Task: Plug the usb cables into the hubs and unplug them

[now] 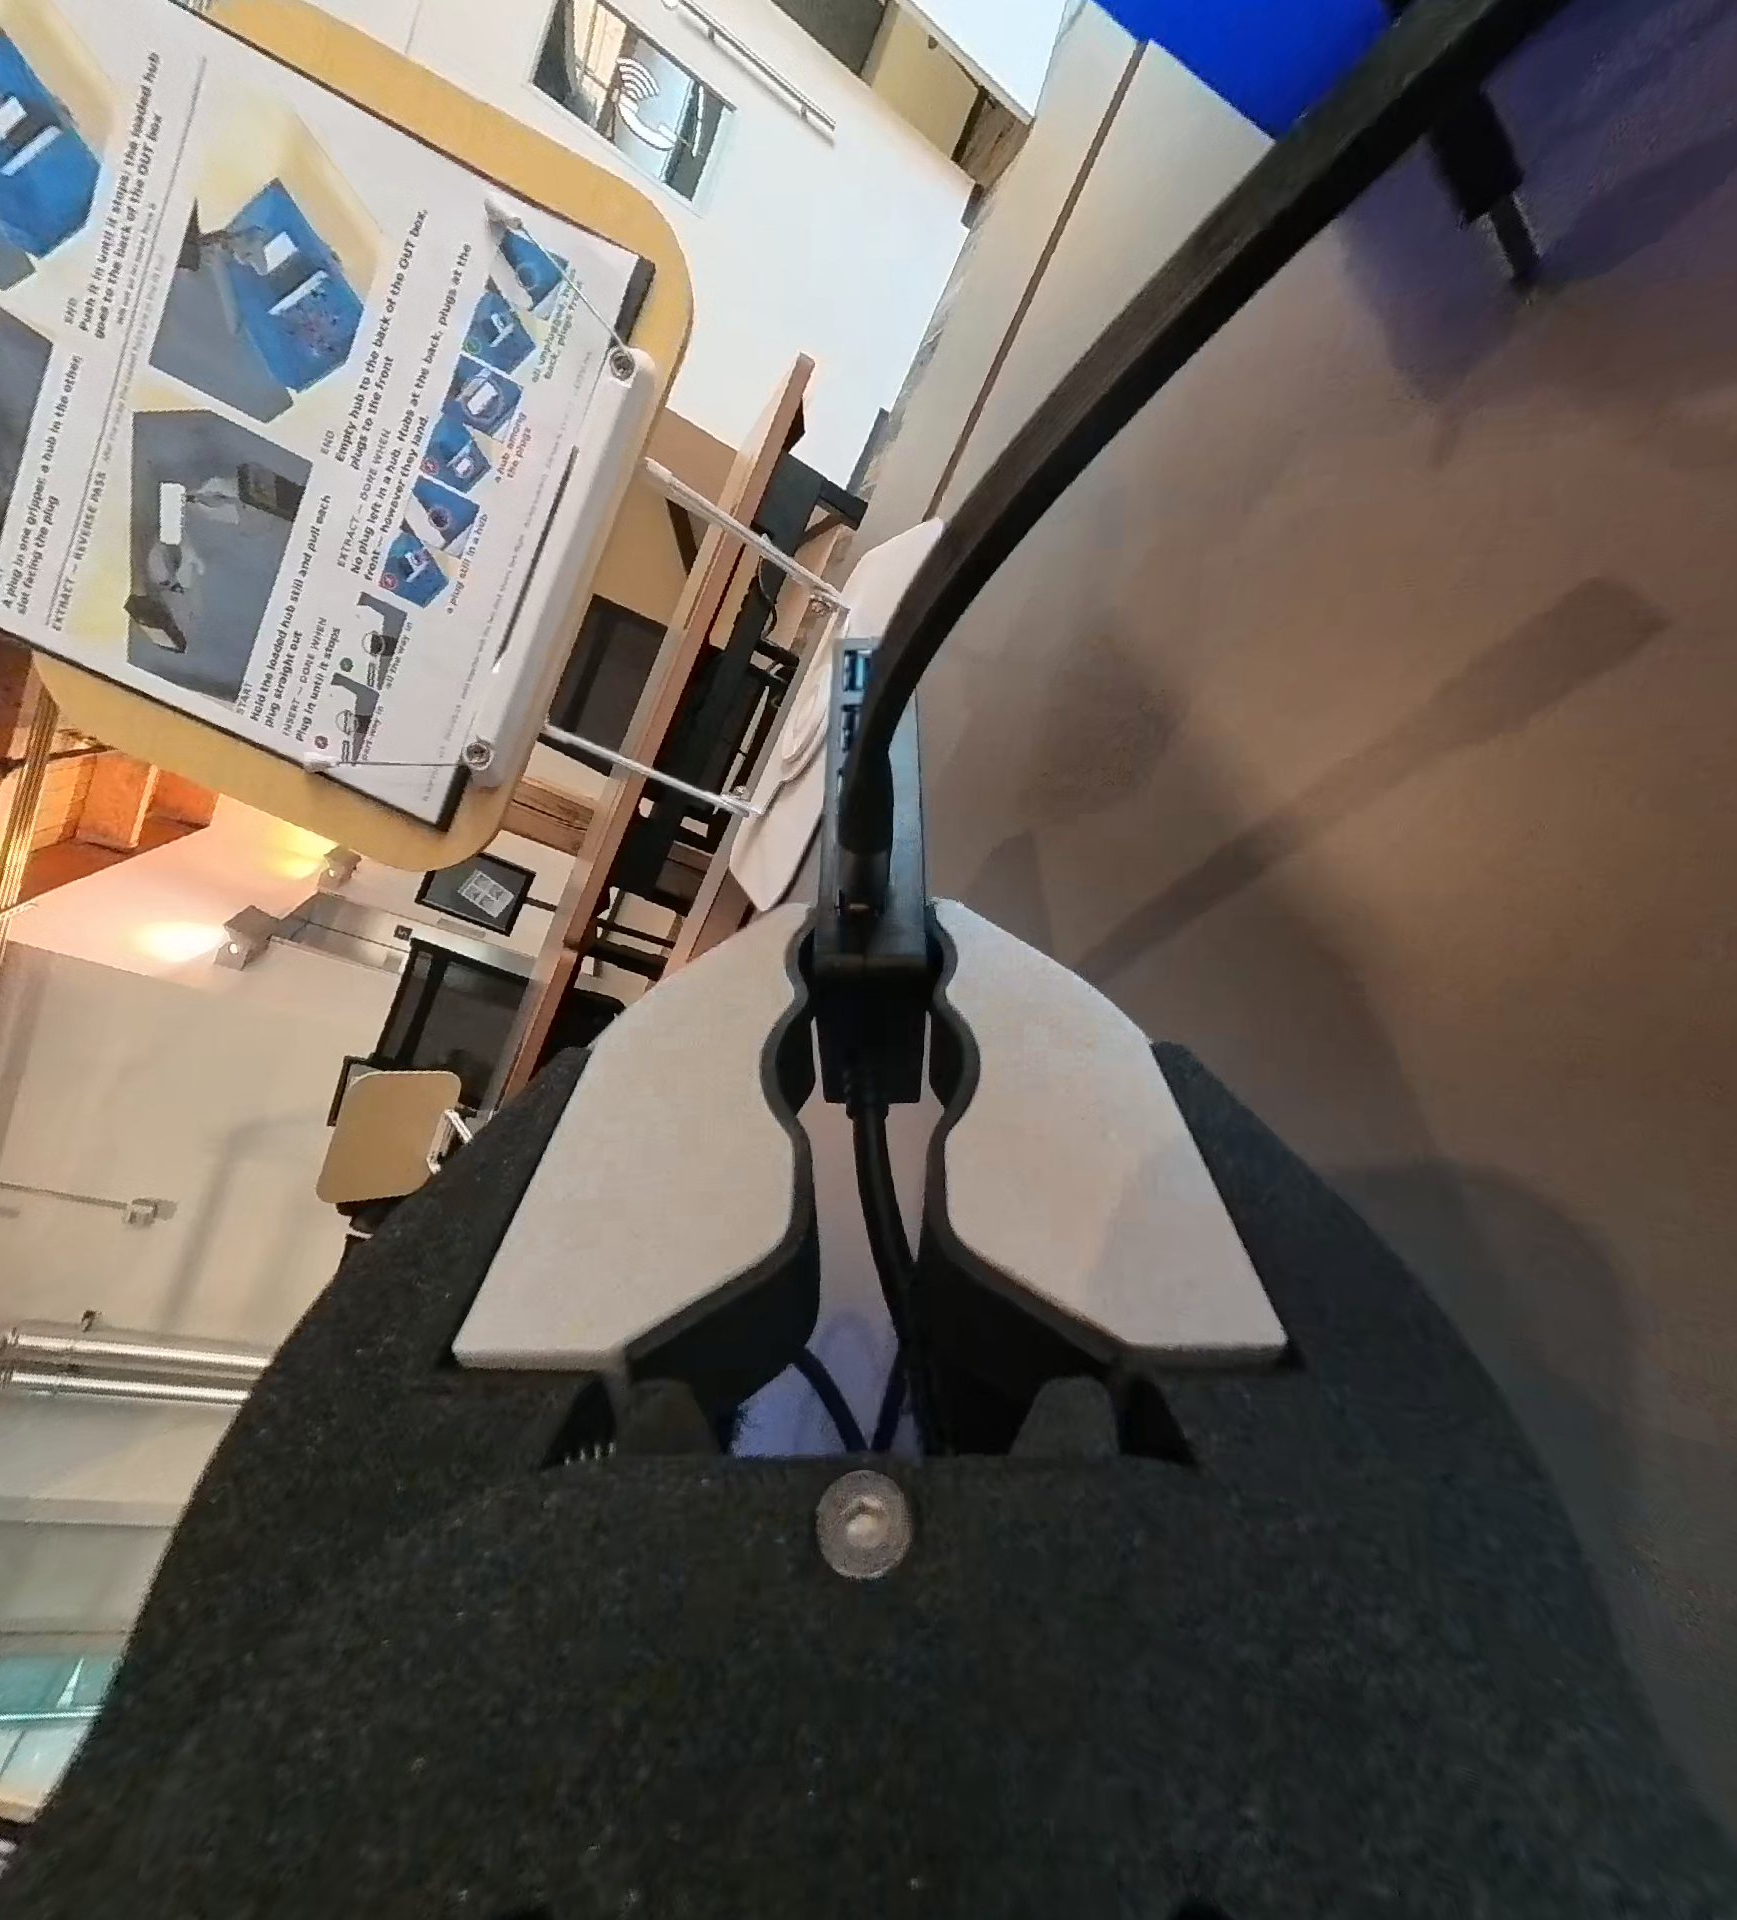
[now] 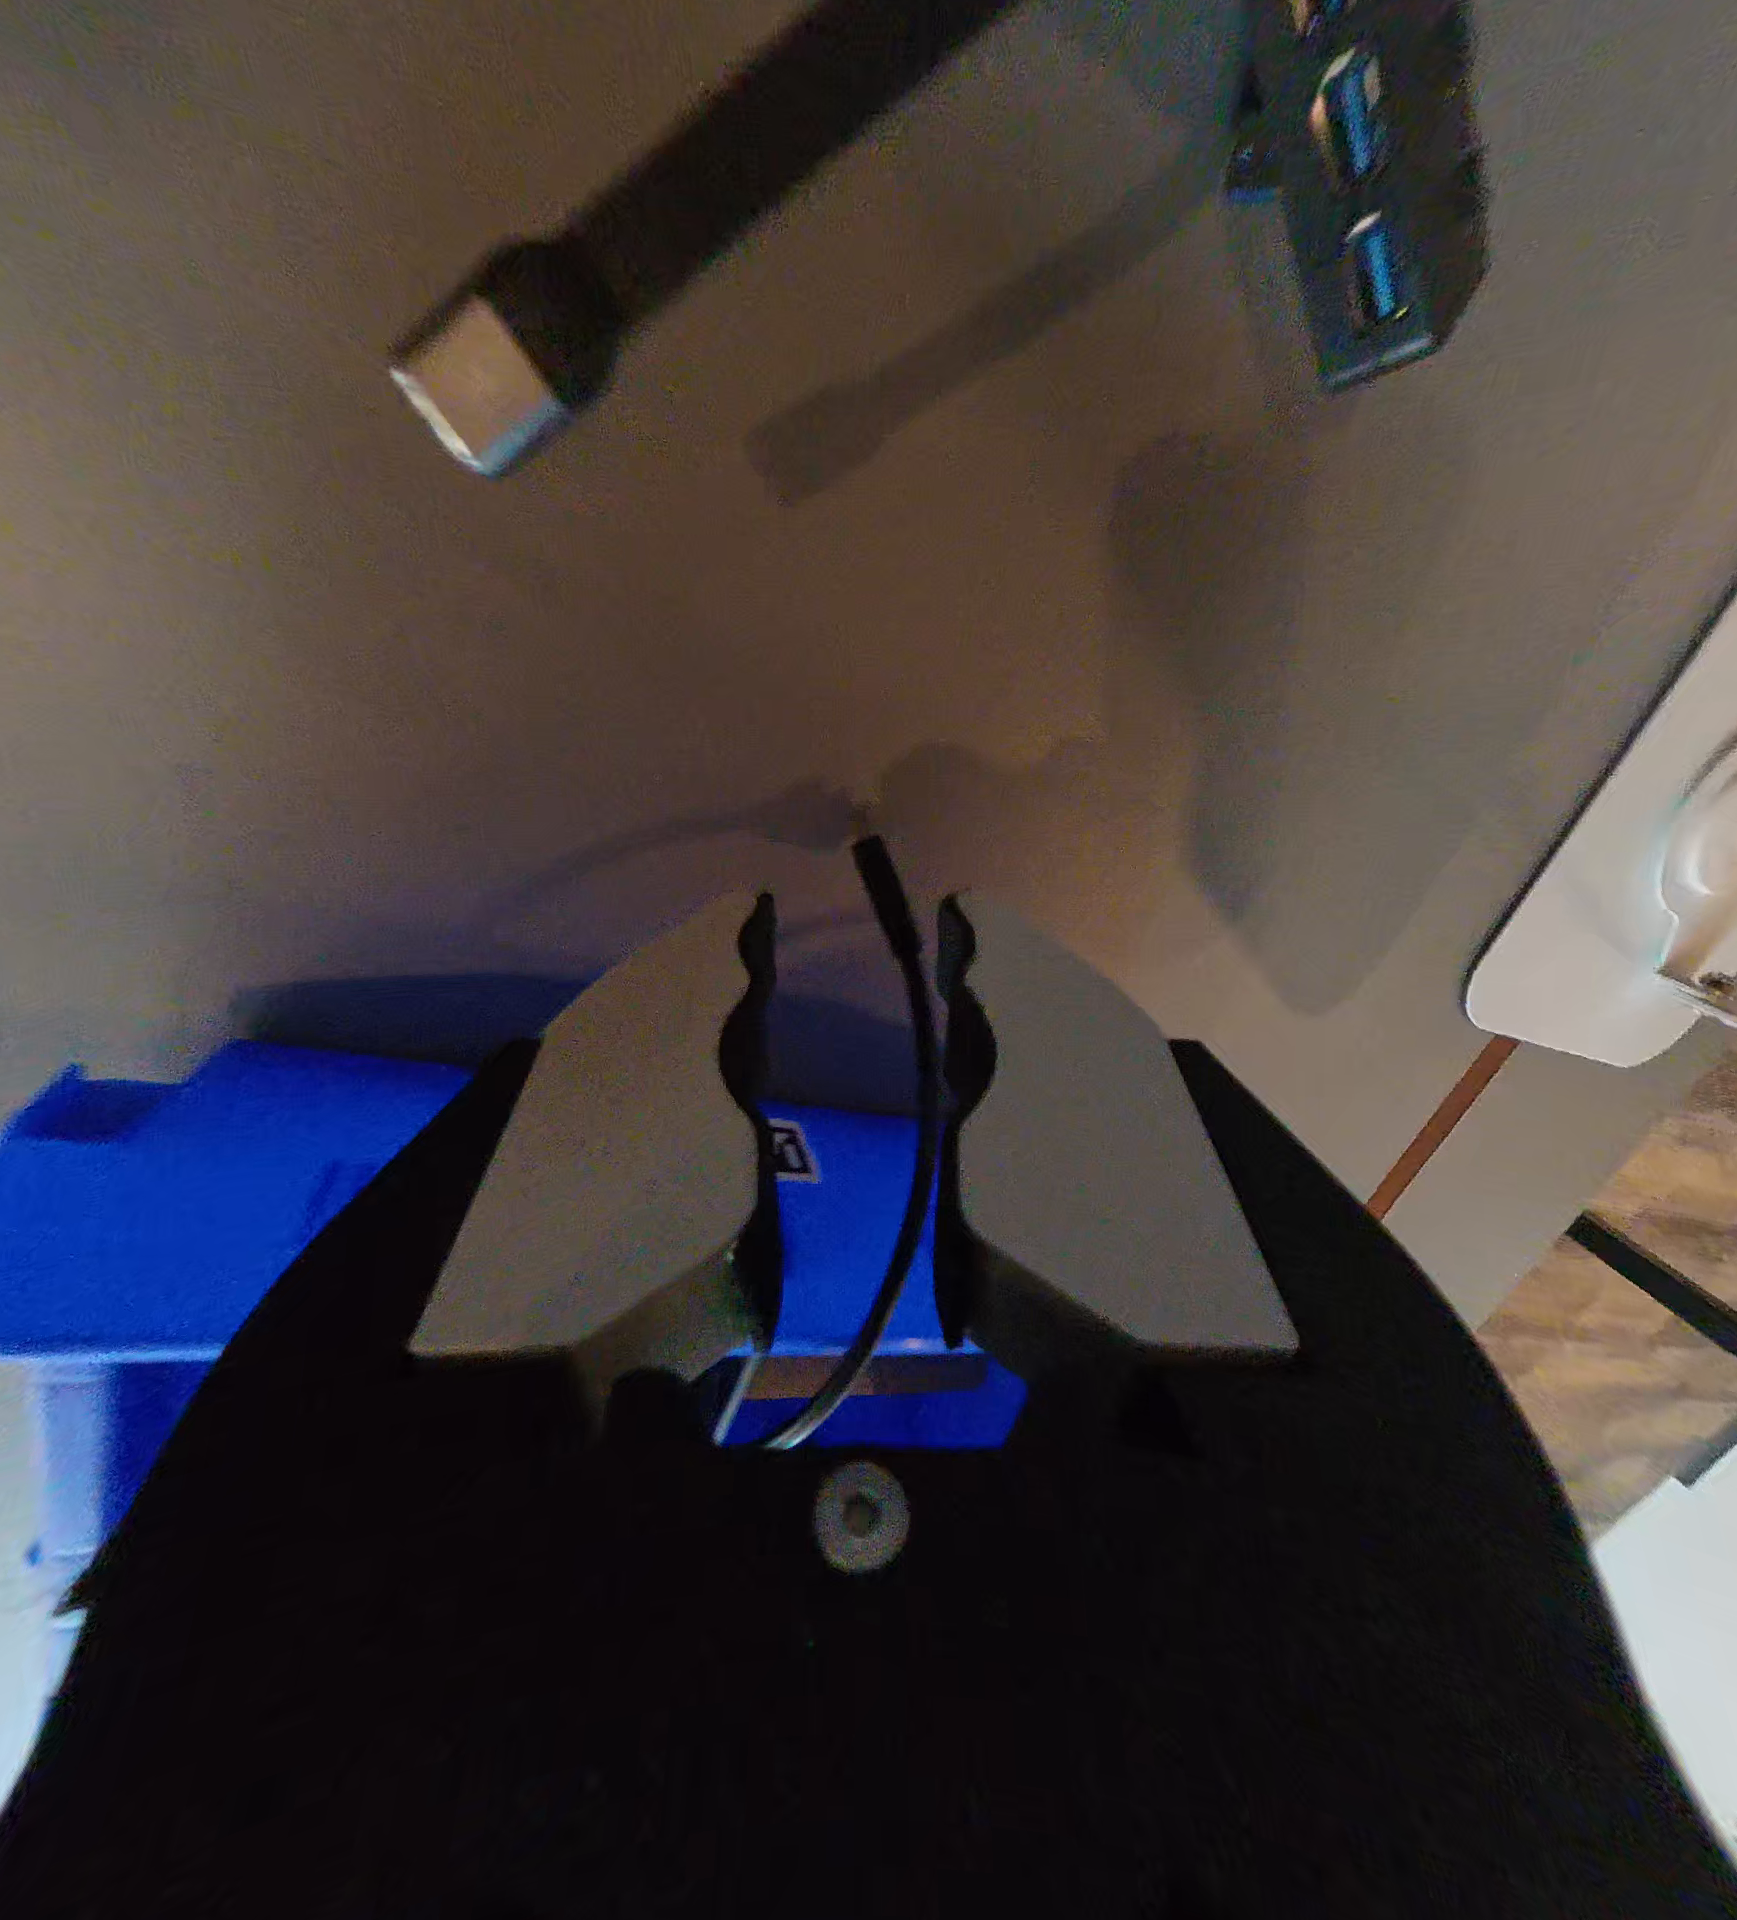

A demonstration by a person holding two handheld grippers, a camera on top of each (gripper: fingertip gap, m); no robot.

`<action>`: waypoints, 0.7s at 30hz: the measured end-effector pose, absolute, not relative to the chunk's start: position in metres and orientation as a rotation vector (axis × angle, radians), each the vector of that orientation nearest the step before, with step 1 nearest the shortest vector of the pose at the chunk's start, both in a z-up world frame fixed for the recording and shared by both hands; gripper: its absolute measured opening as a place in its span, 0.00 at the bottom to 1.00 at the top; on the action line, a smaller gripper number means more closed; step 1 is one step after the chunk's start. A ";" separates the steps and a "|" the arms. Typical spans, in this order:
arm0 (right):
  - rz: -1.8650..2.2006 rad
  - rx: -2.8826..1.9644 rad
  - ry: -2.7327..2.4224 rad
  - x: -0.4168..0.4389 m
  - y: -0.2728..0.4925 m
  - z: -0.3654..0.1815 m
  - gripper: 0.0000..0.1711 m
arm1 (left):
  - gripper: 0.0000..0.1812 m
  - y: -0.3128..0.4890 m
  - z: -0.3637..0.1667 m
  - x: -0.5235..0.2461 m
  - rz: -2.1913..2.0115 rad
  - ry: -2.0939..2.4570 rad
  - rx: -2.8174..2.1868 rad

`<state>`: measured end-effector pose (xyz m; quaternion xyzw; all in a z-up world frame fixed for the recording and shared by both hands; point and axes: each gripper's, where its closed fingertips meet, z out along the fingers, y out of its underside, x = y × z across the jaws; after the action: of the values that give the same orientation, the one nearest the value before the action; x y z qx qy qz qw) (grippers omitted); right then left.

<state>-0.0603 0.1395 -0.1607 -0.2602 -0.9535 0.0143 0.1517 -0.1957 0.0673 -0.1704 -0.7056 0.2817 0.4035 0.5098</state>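
My left gripper [image 1: 874, 925] is shut on the near end of a black USB hub [image 1: 869, 748], held above the grey table [image 1: 1363, 935] with its blue ports facing left. A thick black cable [image 1: 1051, 436] rises from the hub's port side and arcs to the upper right; I cannot tell if it sits in a port. A thin cable runs down from the hub between the fingers. My right gripper [image 2: 853, 914] is open, with a thin black cable [image 2: 911, 1039] passing loosely between its fingers. A loose USB plug [image 2: 479, 405] with a silver end hangs at the upper left, apart from the hub [image 2: 1363, 187] at the top right.
A blue box [image 2: 220, 1195] sits behind my right gripper. A white stand base [image 2: 1622, 831] lies at the table's right edge. It carries an instruction board [image 1: 220, 364], seen at the left of the left wrist view. A blue box corner [image 1: 1238, 42] shows at the top. The gap from one gripper's tips to the other's is roughly 15 cm.
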 end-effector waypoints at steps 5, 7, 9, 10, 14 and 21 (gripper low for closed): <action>-0.206 -0.730 -2.913 -0.070 0.164 -0.203 0.16 | 0.09 0.065 -0.166 -0.199 0.958 0.658 -1.692; -0.306 -0.730 -2.958 -0.067 0.173 -0.216 0.16 | 0.09 0.065 -0.165 -0.201 0.952 0.649 -1.691; -0.352 -0.717 -2.979 -0.065 0.178 -0.226 0.12 | 0.09 0.064 -0.164 -0.202 0.944 0.639 -1.690; -0.361 -0.700 -2.975 -0.065 0.180 -0.229 0.06 | 0.09 0.064 -0.163 -0.201 0.937 0.636 -1.689; -0.077 -0.717 -2.848 -0.080 0.163 -0.210 0.05 | 0.09 0.064 -0.163 -0.200 0.931 0.636 -1.687; 0.475 -0.552 -2.281 -0.087 0.115 -0.089 0.05 | 0.09 0.063 -0.156 -0.200 0.822 0.552 -1.675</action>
<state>-0.0869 0.1151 -0.0887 -0.2145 -0.8869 0.1849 0.3650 -0.1997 0.0632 -0.1560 -0.7117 0.2346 0.3490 0.5628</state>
